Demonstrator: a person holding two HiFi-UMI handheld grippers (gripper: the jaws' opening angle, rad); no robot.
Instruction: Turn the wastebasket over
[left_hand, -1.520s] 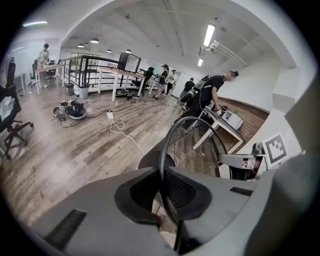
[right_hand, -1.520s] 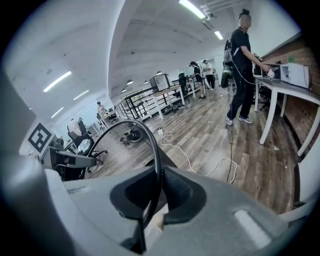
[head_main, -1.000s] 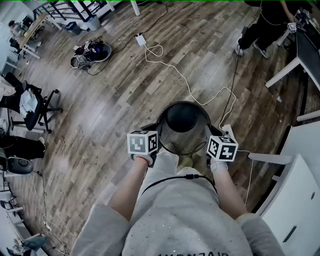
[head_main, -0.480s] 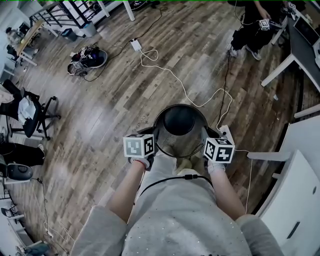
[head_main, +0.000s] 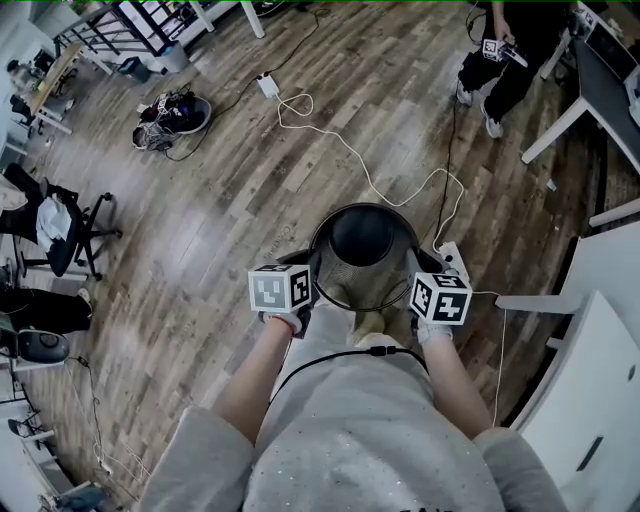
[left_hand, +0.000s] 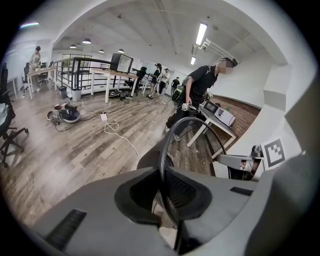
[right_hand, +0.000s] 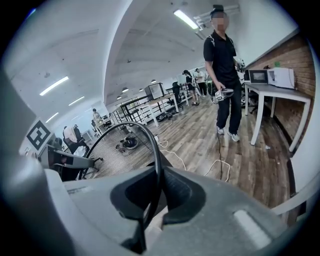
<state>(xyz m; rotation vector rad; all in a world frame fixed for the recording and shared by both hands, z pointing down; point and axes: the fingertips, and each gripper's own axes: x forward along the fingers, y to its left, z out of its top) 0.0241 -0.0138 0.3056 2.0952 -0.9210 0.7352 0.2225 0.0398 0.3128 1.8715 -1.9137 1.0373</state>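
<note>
A black wire-mesh wastebasket (head_main: 362, 262) hangs above the wooden floor in front of the person, its wide rim toward the body and its dark base farther off. My left gripper (head_main: 313, 283) is shut on the rim's left side. In the left gripper view the thin rim wire (left_hand: 165, 150) runs between the jaws of the left gripper (left_hand: 167, 192). My right gripper (head_main: 415, 286) is shut on the rim's right side. In the right gripper view the right gripper (right_hand: 150, 200) pinches the rim wire (right_hand: 156, 150), with mesh (right_hand: 117, 150) to its left.
White and black cables (head_main: 372, 180) snake over the floor past a power strip (head_main: 268, 86). White furniture (head_main: 590, 340) stands close at the right, a desk (head_main: 580, 100) behind it. A person (right_hand: 222, 75) stands ahead. An office chair (head_main: 60, 225) is at the left.
Both grippers stay shut on the rim and the basket has barely shifted. The person at the far right has stepped a little to the left.
</note>
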